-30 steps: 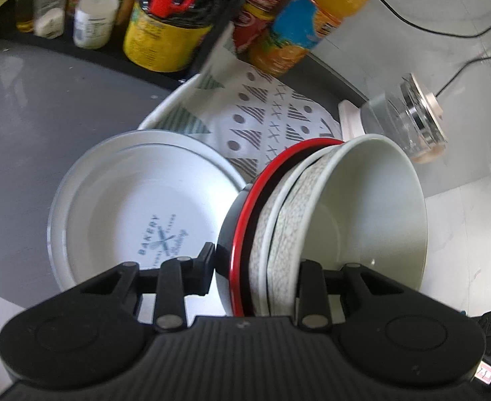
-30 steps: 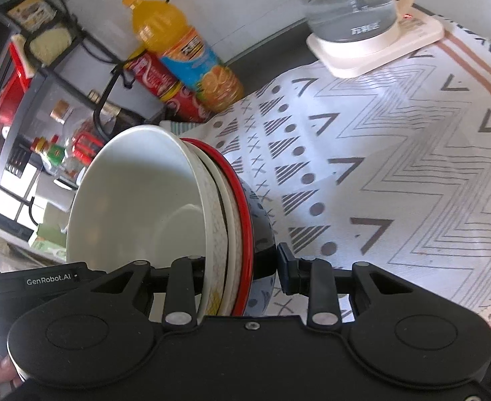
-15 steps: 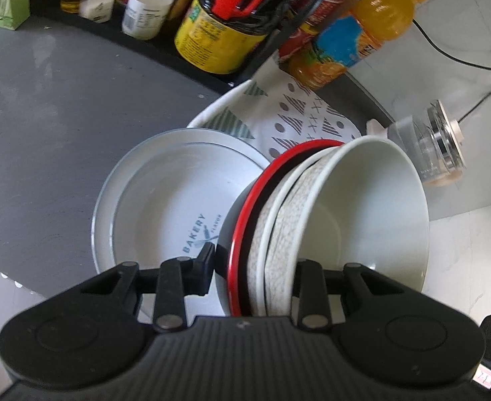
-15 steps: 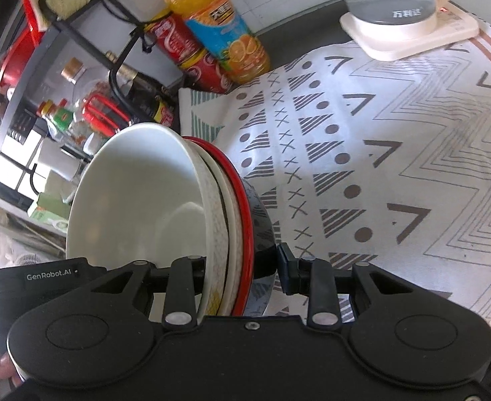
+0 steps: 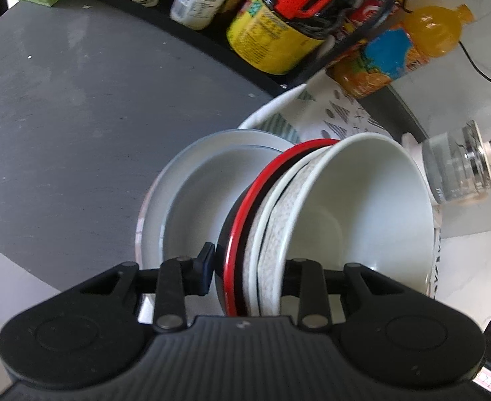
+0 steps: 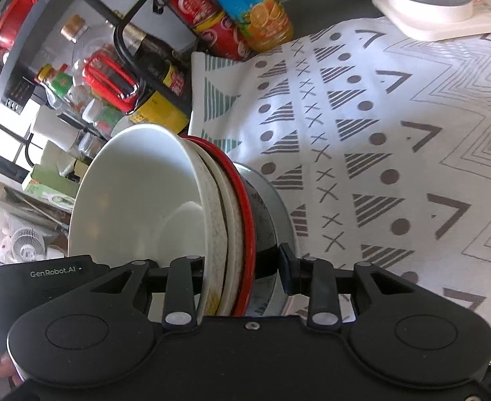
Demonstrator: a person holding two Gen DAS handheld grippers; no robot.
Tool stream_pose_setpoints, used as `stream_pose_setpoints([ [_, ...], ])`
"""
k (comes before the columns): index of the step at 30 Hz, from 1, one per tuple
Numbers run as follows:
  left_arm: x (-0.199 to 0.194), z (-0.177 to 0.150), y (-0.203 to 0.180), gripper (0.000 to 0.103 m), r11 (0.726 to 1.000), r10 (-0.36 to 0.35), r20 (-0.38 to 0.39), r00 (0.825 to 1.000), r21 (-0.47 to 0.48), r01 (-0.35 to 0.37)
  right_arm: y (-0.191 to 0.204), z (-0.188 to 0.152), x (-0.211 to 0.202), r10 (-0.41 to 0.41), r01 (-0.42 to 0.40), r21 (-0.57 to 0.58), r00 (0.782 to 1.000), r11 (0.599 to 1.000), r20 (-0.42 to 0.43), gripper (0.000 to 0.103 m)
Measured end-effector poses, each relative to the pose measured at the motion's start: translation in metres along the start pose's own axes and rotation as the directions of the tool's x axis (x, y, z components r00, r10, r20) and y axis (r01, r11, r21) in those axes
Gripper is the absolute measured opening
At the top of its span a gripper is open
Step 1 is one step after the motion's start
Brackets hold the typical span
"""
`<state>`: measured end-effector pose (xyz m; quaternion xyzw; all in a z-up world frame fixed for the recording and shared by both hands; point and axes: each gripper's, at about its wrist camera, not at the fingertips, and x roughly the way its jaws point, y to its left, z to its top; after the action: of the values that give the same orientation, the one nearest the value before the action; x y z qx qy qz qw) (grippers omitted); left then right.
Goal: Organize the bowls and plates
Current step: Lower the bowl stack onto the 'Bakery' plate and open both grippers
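Left wrist view pretty much tells the story: the bowls are already nested into one stack (image 5: 312,220), a white one inside, then a speckled one, then a black bowl with a red rim outermost, and the left gripper (image 5: 245,270) is clamped across the stack's edge at centre frame. From the other side the right gripper (image 6: 242,267) pinches the same stack (image 6: 178,207), jaws narrow around the rims. Just behind and under it sits a pile of white plates (image 5: 192,200) on the grey counter (image 5: 61,117), beside the patterned cloth (image 6: 379,133). Looks like what's left is setting the bowls down, probably onto those plates.
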<state>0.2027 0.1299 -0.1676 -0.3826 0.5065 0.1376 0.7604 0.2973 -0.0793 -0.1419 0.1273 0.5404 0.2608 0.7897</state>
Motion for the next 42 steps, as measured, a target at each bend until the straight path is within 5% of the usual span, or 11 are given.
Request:
stream_pose_setpoints([
  [22, 0.008, 0.025, 0.004, 0.032, 0.998, 0.044, 0.002, 0.999, 0.043, -0.044, 0.011, 0.006, 0.025, -0.014, 0.014, 0.000, 0.999, 1.000, -0.045, 0.040],
  [30, -0.004, 0.028, -0.004, 0.049, 0.989, 0.080, 0.052, 0.995, 0.118, -0.085, 0.018, 0.008, 0.008, -0.080, 0.081, -0.026, 0.996, 0.996, 0.035, 0.079],
  [36, -0.021, 0.031, -0.011, 0.069, 0.989, 0.073, 0.105, 0.992, 0.121, -0.085, 0.016, 0.009, -0.012, -0.095, 0.097, -0.018, 0.991, 0.995, 0.089, 0.096],
  [42, -0.034, 0.034, -0.026, 0.080, 0.980, 0.099, 0.154, 0.983, 0.154, -0.122, 0.013, 0.008, -0.034, -0.152, 0.160, -0.029, 0.972, 0.987, 0.177, 0.098],
])
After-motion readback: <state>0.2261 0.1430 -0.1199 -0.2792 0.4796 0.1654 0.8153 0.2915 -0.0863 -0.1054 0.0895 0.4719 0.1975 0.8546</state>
